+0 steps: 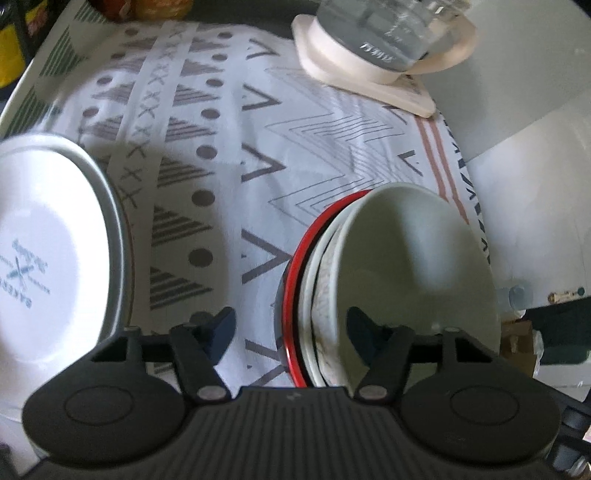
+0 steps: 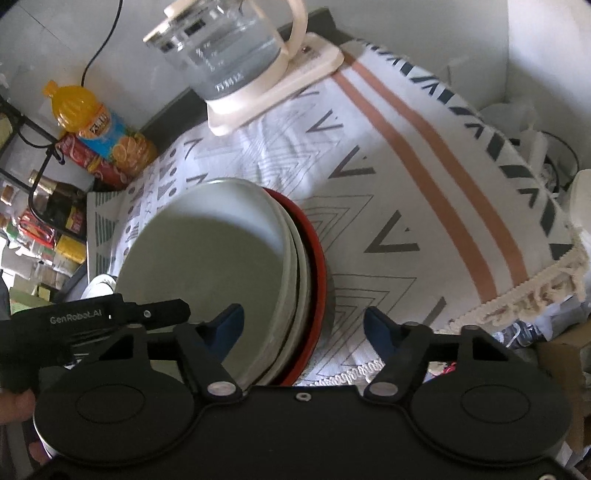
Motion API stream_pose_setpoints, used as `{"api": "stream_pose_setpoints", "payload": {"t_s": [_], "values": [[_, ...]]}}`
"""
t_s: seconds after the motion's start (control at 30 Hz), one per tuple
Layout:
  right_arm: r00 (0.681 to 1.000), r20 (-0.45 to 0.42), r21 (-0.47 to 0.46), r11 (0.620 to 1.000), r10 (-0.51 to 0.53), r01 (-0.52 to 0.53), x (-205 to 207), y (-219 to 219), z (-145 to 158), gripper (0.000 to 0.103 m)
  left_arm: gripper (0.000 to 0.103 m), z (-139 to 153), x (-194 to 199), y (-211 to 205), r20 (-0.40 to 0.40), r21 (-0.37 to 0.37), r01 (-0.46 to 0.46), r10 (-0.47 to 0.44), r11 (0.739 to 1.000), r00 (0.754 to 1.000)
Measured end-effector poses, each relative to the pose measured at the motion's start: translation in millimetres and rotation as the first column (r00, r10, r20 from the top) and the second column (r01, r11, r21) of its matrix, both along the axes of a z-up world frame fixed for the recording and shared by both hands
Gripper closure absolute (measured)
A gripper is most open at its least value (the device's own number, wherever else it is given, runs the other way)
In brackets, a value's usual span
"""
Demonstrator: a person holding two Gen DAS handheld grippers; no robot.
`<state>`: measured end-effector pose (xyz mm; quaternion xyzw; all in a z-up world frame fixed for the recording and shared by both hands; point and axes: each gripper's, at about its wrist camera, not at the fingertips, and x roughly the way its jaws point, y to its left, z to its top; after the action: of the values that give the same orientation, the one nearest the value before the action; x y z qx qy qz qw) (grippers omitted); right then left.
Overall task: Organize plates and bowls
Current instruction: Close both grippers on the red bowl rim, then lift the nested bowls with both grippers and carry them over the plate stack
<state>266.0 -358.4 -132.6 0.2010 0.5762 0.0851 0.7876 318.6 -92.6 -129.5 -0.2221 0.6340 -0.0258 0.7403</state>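
In the left wrist view we are looking steeply down on a tabletop covered by a patterned cloth. Our left tongs are standing partly open at the bottom centre of the frame, straddling the rim of a stack of bowls. The right finger is sitting inside the top white bowl, and the left finger is over the cloth outside the stack's red-rimmed bottom bowl. We cannot tell whether the pads are pressing on the rim. At the left edge of the frame a white plate is showing its printed underside, well apart from the stack. A glass kettle on a cream base is sitting at the upper right.

In the right wrist view our right tongs are also standing partly open at the bottom centre, astride the same stack. One blue pad is over the white bowl's inside and the other is out over the cloth; nothing is visibly gripped. The left tongs' black body is reaching in at the lower left. An orange drink bottle is lying at the upper left, with the kettle at the top centre.
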Motion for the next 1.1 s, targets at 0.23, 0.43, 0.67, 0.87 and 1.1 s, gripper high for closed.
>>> {"api": "stream_pose_setpoints", "payload": {"t_s": [0.23, 0.43, 0.67, 0.87, 1.1], "values": [[0.999, -0.051, 0.044, 0.999, 0.02, -0.018, 11, 2, -18, 0.052, 0.069, -7, -2, 0, -0.036, -0.04, -0.038, 0.036, 0.998, 0.999], [0.997, -0.067, 0.016, 1.0, 0.026, -0.025, 13, 7, -25, 0.064, 0.074, -9, -4, -1, -0.03, -0.046, -0.051, 0.049, 0.998, 0.998], [0.998, -0.051, -0.002, 0.999, 0.036, -0.036, 10, 6, -21, 0.068, 0.075, -3, -4, -3, 0.005, -0.028, -0.008, 0.008, 1.0, 1.0], [0.999, -0.004, -0.009, 0.999, 0.04, -0.04, 14, 12, -4, 0.068, 0.075, 12, -2, 6, 0.044, -0.039, -0.013, 0.015, 0.999, 0.999], [0.996, 0.051, -0.019, 0.997, 0.073, -0.072, 21, 35, 15, 0.068, 0.075, 30, -4, 32, 0.065, -0.036, -0.042, 0.044, 0.998, 0.997]]}}
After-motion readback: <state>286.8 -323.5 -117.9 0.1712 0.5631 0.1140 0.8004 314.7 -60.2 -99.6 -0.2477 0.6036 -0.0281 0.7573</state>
